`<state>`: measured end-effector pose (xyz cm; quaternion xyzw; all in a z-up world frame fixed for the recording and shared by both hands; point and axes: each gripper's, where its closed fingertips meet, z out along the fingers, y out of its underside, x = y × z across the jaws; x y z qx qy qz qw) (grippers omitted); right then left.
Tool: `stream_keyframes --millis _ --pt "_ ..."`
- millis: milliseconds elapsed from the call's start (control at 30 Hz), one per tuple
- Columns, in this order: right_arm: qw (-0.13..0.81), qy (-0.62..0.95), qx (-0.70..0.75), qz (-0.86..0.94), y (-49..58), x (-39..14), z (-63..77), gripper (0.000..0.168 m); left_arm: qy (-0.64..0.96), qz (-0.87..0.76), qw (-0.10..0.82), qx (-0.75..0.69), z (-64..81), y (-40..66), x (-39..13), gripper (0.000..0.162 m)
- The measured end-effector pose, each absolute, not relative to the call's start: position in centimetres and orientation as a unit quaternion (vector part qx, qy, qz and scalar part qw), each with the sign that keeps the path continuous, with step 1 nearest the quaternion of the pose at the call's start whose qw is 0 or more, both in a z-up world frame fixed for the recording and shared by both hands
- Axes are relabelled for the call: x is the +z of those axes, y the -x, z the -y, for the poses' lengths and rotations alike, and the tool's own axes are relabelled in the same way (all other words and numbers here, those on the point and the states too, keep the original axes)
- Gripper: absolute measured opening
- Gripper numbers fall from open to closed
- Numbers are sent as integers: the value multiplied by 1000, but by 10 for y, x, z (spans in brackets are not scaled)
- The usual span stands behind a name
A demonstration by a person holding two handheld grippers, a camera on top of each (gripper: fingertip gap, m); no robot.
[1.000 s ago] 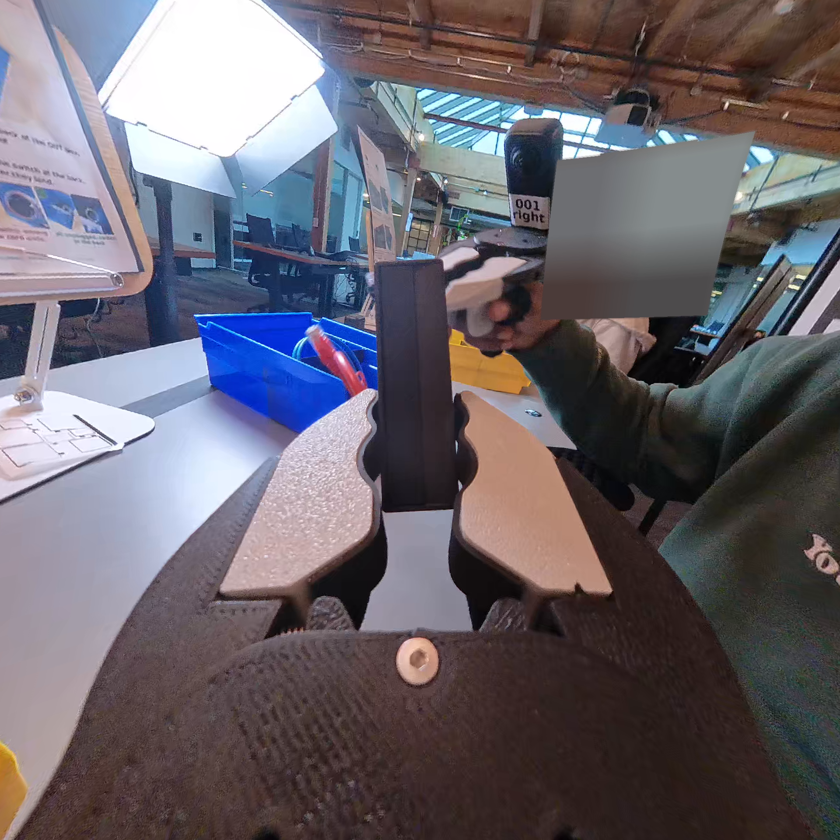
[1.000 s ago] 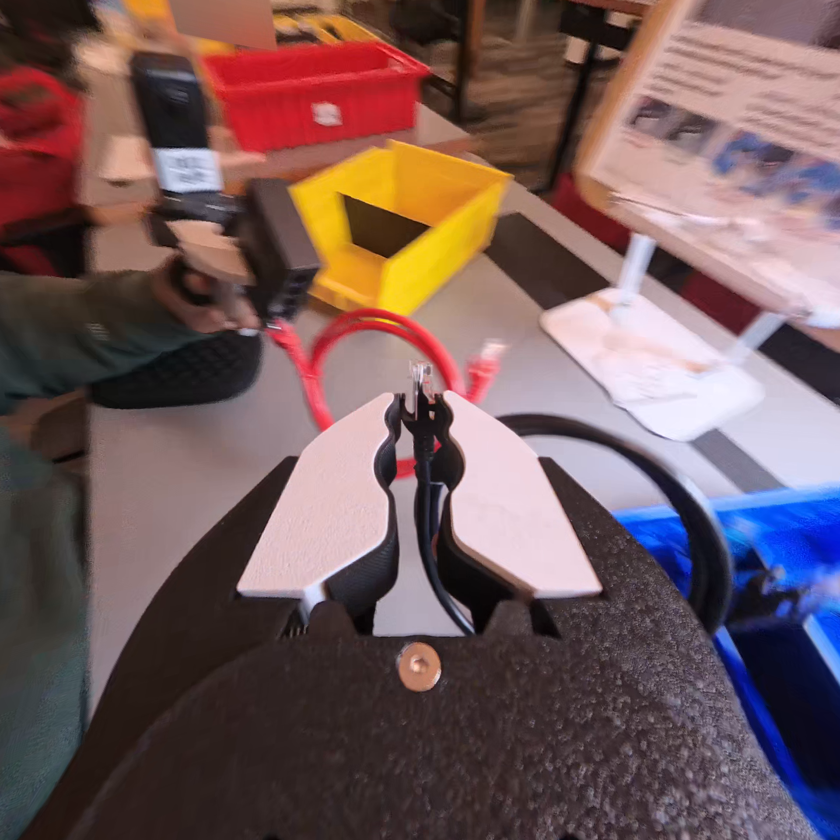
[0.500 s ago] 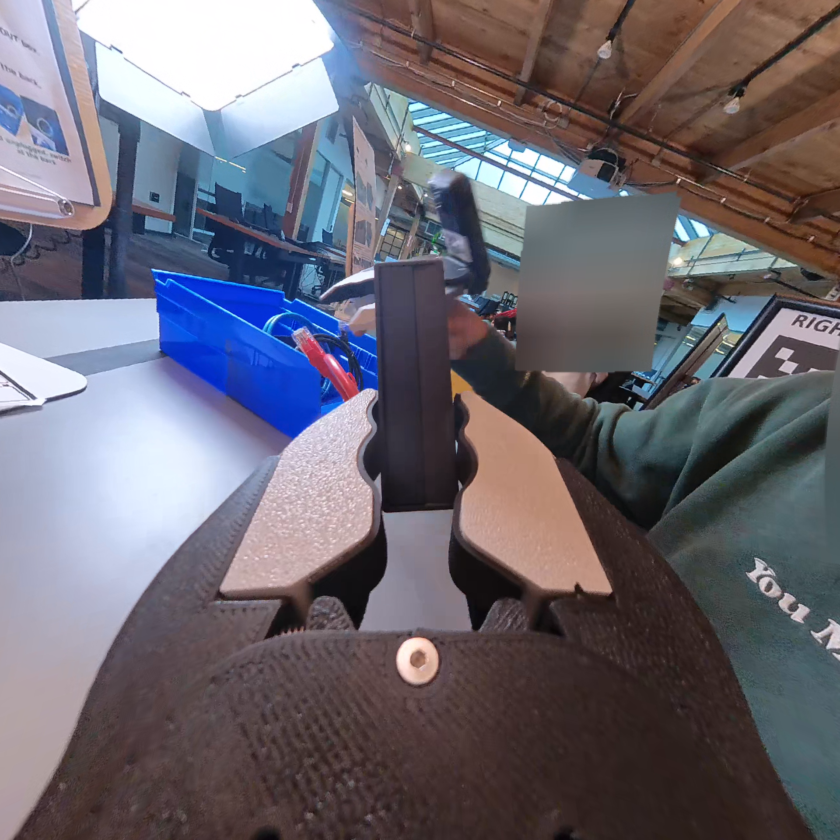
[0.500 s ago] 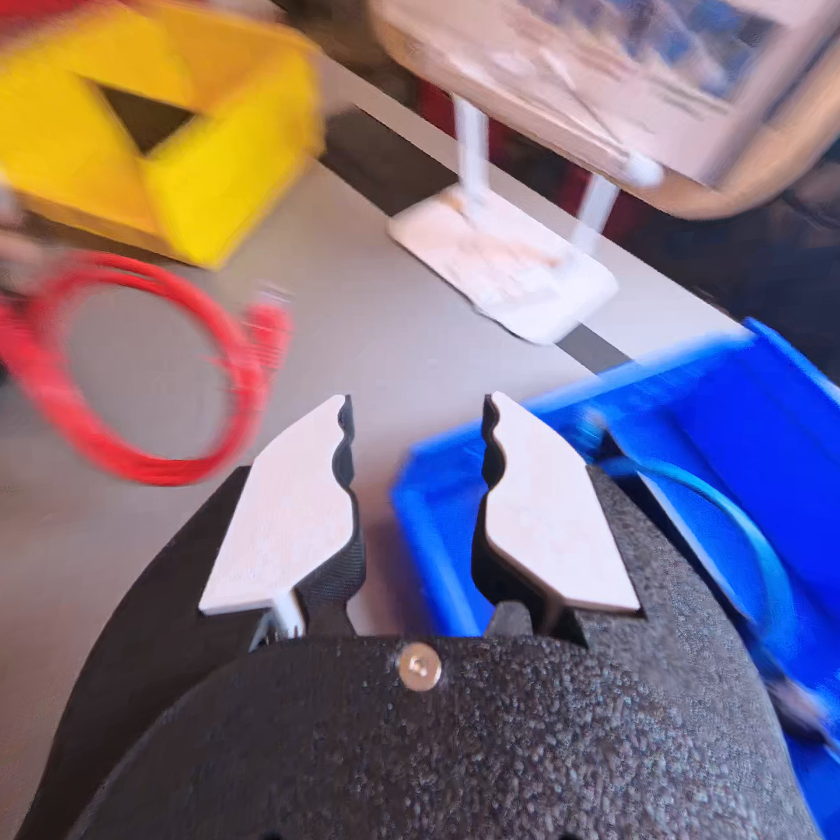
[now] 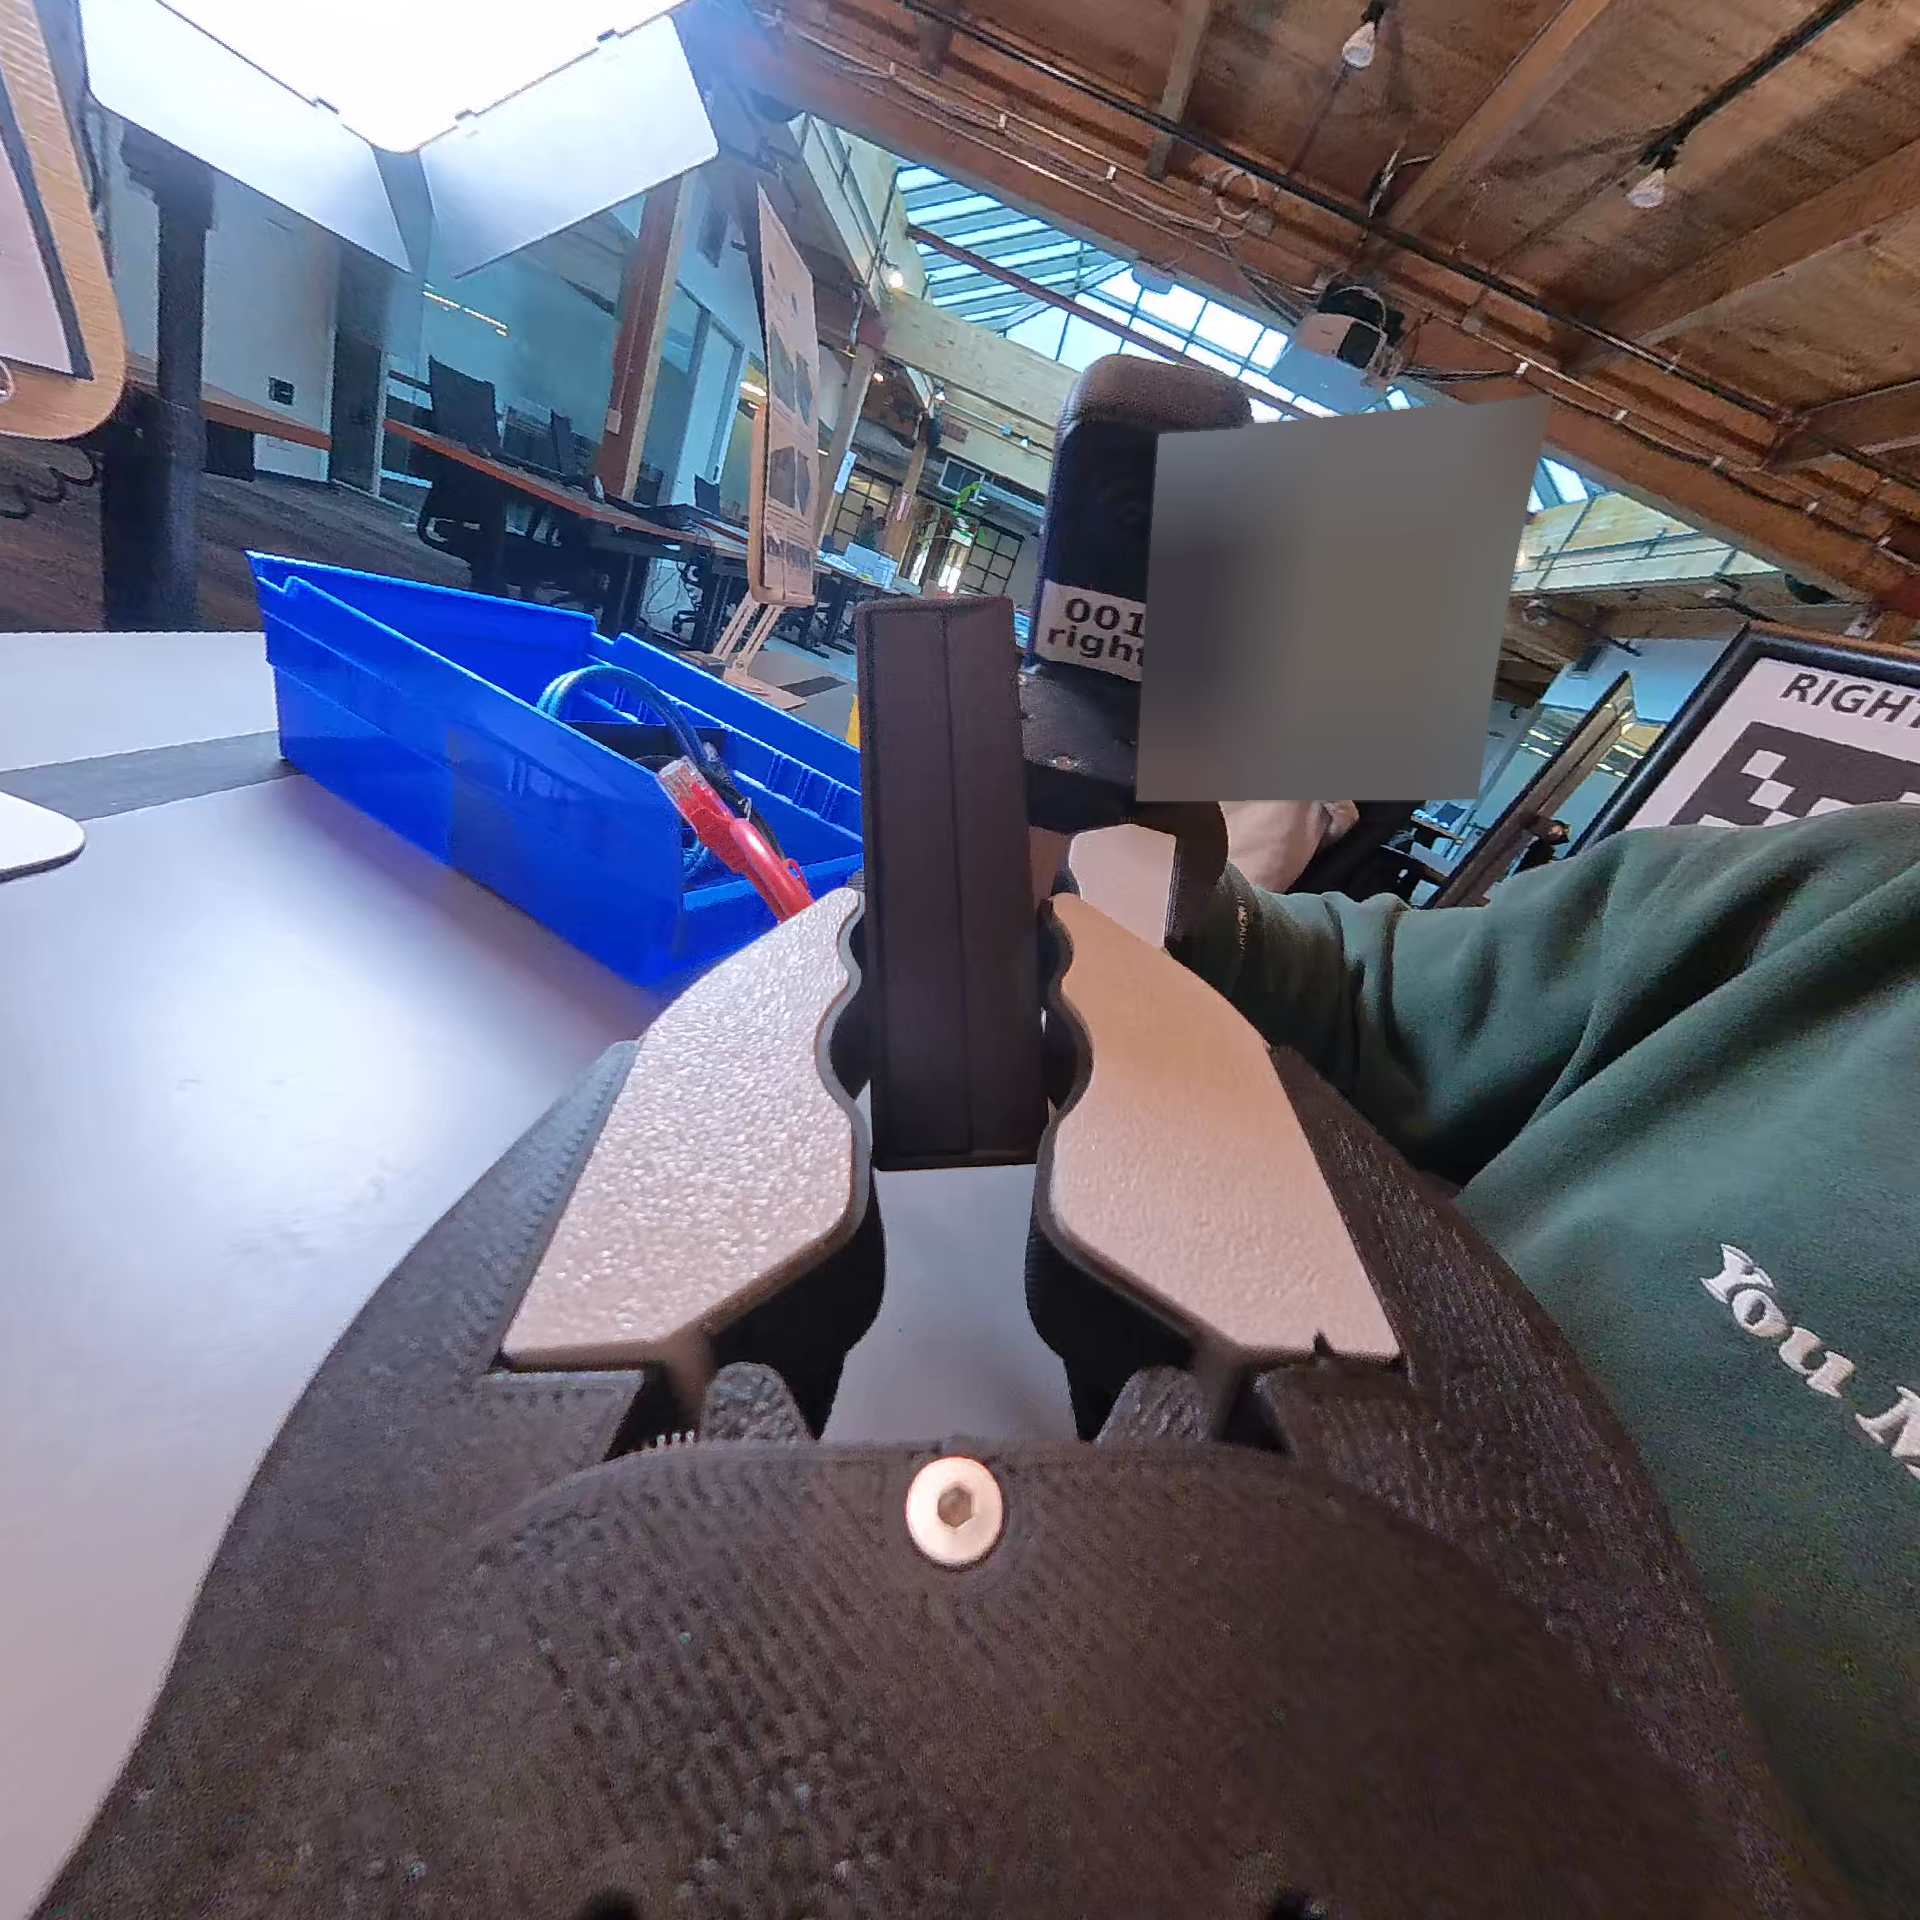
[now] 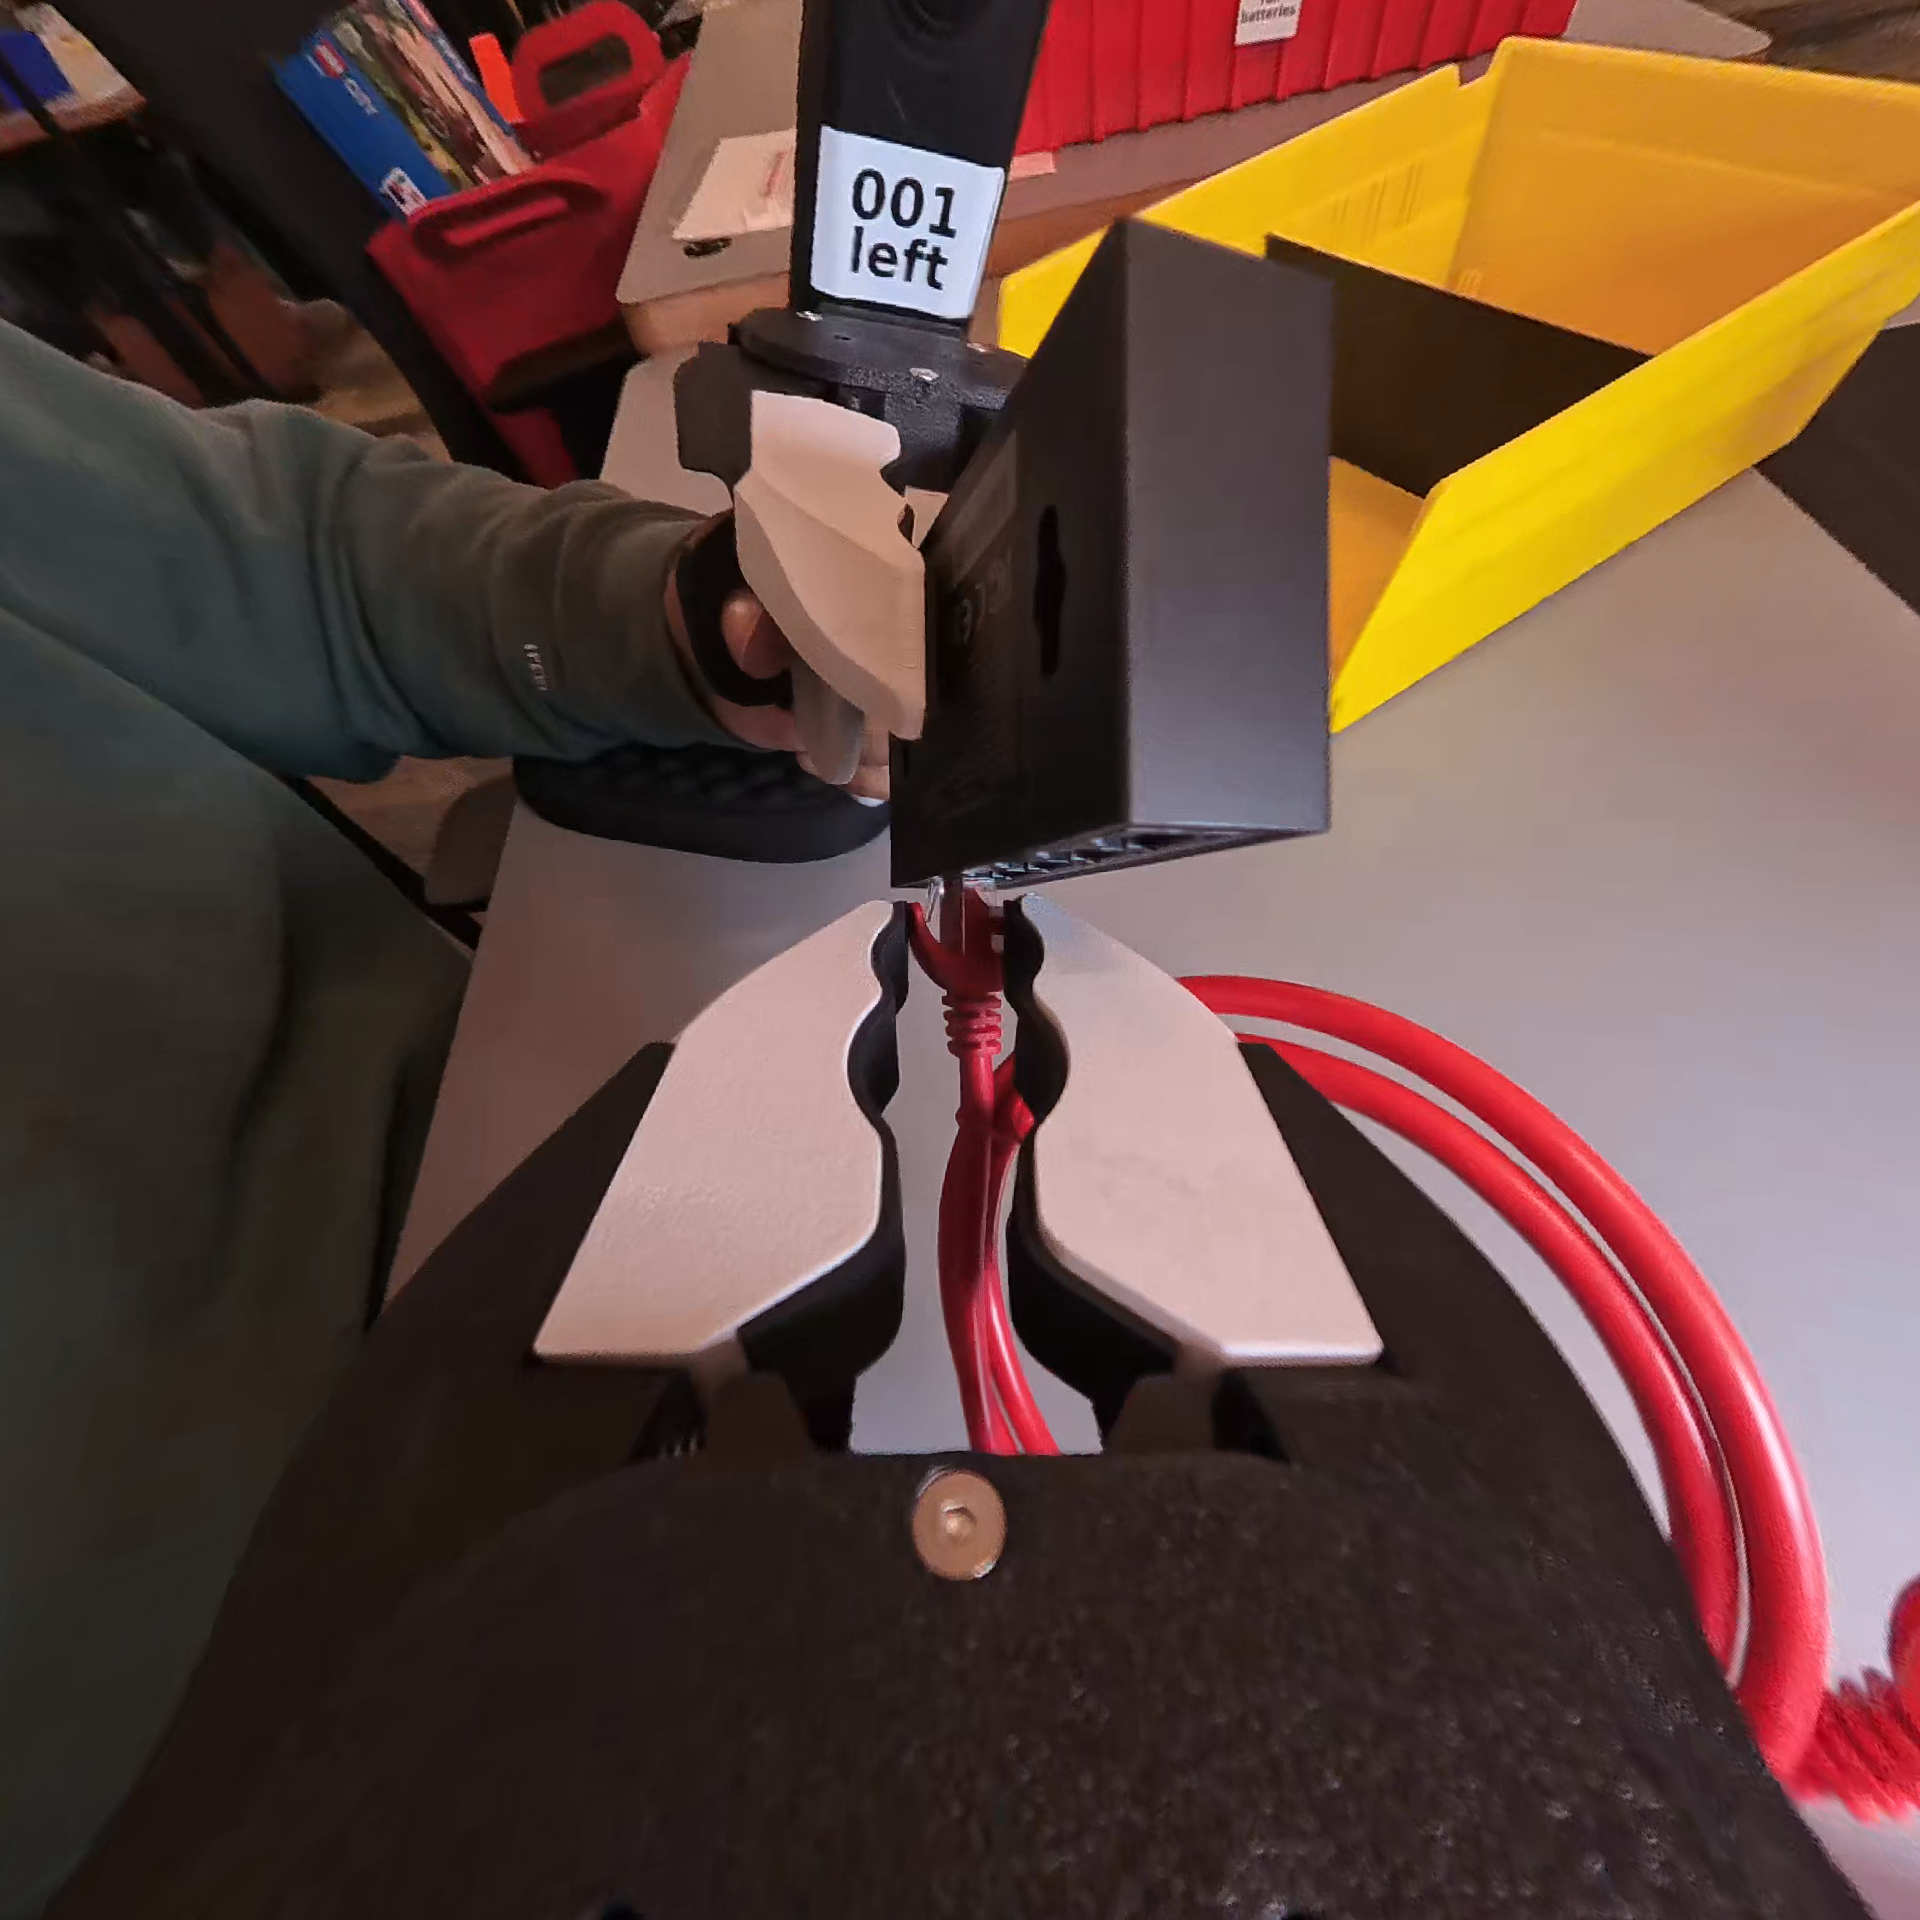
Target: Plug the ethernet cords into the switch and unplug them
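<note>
My left gripper (image 5: pixel 951 920) is shut on the black switch (image 5: pixel 951 831) and holds it upright above the grey table. In the right wrist view the switch (image 6: pixel 1143 540) hangs with its port face down. My right gripper (image 6: pixel 956 914) is just below that face, closed on the plug boot (image 6: pixel 971 1003) of the red ethernet cord (image 6: pixel 1507 1164). The plug tip sits at a port at the left end of the row. The cord loops over the table to the right. In the left wrist view the right gripper's fingers are hidden behind the switch.
A blue bin (image 5: pixel 468 769) on the table holds a blue cable (image 5: pixel 603 686) and another red plug (image 5: pixel 717 821). A yellow bin (image 6: pixel 1558 499) stands behind the switch. A person's green sleeve (image 6: pixel 312 582) fills the left. Red bins stand further back. The left gripper's tips are roughly 4 centimeters from the right gripper's.
My right gripper let go of the black cord over the blue bin, swung back to the switch, and now grips the red cord's plug. The left gripper kept hold of the switch.
</note>
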<state>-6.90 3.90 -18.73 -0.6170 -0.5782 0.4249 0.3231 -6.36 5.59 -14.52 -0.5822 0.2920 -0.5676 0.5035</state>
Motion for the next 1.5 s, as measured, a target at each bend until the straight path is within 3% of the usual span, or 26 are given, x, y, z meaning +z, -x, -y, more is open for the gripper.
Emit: stream_keyframes --millis 333,600,767,1167,1500 --pt "317 666 431 519 70 -201 -49 14 604 -294 507 -540 -57 59 -152 29" --pt "326 667 447 500 65 -185 -37 14 553 -359 575 -485 -39 53 -134 29" --pt "327 659 451 506 62 -187 -18 14 530 -360 517 -568 -23 47 -131 29" --pt "377 652 422 504 46 -188 -9 14 538 -347 487 -595 -17 30 -133 29" --pt "378 635 393 547 42 -191 -6 14 542 -439 484 -528 -9 27 -146 29"
